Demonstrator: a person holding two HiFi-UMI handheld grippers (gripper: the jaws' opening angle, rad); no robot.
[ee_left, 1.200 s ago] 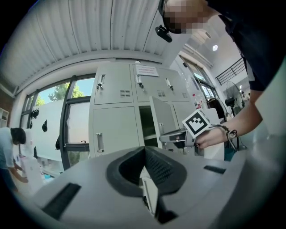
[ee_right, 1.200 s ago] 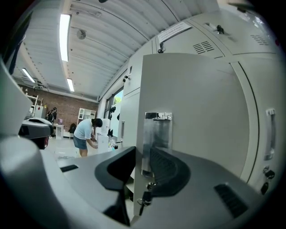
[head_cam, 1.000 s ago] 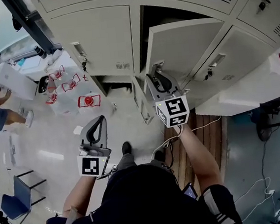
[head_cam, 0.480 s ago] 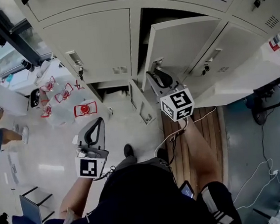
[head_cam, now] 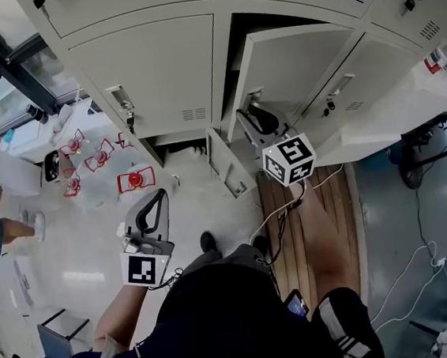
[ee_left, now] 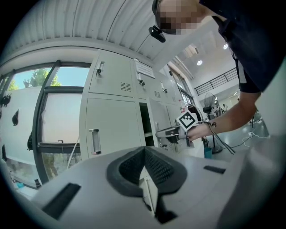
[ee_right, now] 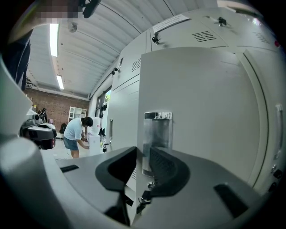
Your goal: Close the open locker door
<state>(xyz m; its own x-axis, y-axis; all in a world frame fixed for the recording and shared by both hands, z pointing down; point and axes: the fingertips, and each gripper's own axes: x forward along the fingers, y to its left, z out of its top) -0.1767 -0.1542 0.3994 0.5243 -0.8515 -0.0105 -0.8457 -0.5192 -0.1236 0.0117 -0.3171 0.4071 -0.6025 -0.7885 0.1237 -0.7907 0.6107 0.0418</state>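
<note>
Glossy pale floor (head_cam: 80, 253) | right gripper (ee_right: 143, 152) clamps flat grey metal locker door (ee_right: 201, 116) edge | left gripper (ee_left: 144, 152) closed, empty

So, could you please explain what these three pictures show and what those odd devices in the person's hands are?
There is no robot here: a person stands before grey lockers with a hand-held two-jaw gripper in each hand; the marker cubes are part of them. The head view looks steeply down from a camera on the person's head. The other two come from cameras riding on the grippers, looking along their jaws. The right gripper is closed on the edge of the open locker door, near its metal handle. The left gripper hangs lower, shut and empty. On the floor lie white bags with red prints.
</note>
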